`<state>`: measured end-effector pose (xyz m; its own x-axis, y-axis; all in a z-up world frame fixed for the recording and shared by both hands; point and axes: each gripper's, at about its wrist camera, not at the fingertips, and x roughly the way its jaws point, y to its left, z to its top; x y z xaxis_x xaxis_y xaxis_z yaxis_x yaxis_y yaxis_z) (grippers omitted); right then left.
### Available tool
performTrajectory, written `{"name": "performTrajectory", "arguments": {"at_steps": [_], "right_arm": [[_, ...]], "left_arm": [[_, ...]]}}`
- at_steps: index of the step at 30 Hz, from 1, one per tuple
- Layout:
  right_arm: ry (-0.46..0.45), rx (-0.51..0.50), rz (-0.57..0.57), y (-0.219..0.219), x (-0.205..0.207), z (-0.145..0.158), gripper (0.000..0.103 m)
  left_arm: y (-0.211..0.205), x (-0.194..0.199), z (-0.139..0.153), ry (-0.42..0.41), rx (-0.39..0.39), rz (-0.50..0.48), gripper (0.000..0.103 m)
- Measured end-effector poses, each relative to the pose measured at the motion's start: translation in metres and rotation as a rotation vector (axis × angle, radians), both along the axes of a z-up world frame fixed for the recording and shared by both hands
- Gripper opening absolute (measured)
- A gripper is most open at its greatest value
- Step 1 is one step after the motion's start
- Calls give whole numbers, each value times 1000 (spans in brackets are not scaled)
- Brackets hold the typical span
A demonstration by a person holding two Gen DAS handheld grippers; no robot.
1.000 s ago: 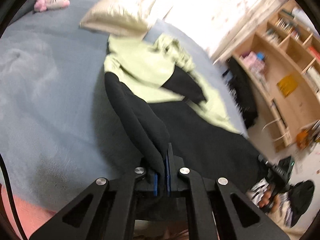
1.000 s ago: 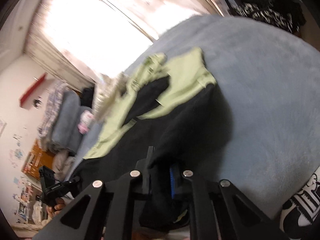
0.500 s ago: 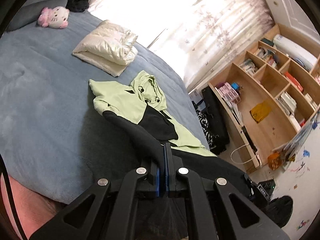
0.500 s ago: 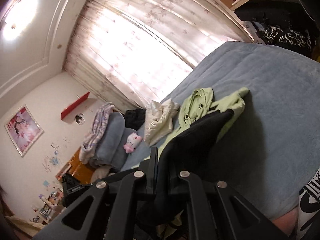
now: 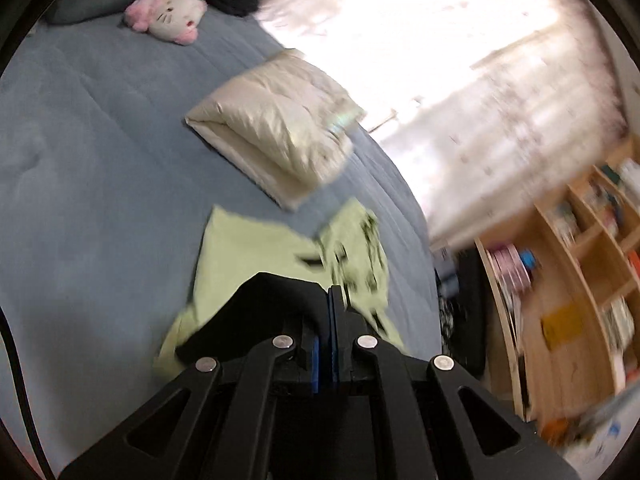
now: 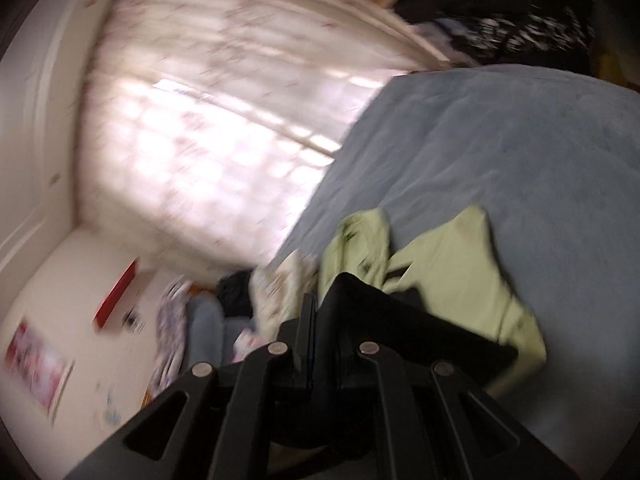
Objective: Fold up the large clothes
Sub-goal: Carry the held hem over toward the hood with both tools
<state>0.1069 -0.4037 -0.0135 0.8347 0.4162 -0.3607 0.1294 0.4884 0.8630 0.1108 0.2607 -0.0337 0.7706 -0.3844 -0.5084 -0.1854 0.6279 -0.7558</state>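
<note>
The green-and-black garment (image 5: 256,256) lies on the blue-grey bed (image 5: 100,184), its pale green upper part spread flat toward the bed's window-side edge and its hood (image 5: 360,248) bunched beside that part. The black lower part is lifted off the bed and doubled over the green, held at two places. The left claw (image 5: 331,320) is pressed closed, its blue pads (image 5: 316,354) almost meeting, with a black fold of the garment pinched between them. In the right wrist view, the right claw (image 6: 320,320) grips another black fold (image 6: 400,328); its jaws are just beginning to ease apart, with the cloth between them. From that side the green fabric (image 6: 452,264) shows past the black fold, lying well in from the bed's near edge.

Beyond the garment, closer to the head of the bed, a folded cream padded jacket (image 5: 276,136) rests on the cover. A pink-and-white plush toy (image 5: 168,14) sits near the far corner by grey pillows. Off the bed's side stands a wooden shelf unit (image 5: 568,292), and bright curtains (image 6: 224,120) fill the window wall. Both views are motion-blurred.
</note>
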Motion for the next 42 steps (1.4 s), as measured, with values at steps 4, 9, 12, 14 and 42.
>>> {"name": "performTrajectory", "arguments": {"at_steps": [4, 9, 12, 14, 42], "right_arm": [[164, -29, -47, -6, 70, -36, 54], [256, -104, -17, -3, 105, -77, 63], [280, -185, 4, -3, 114, -94, 63], [290, -215, 22, -6, 121, -103, 63], [289, -567, 98, 32, 182, -146, 6]], "left_arm": [[7, 82, -23, 105, 34, -5, 26], [6, 132, -58, 200, 152, -13, 49], [0, 149, -79, 241, 233, -56, 49], [-3, 157, -91, 261, 306, -90, 49], [-40, 218, -146, 119, 522, -116, 3]]}}
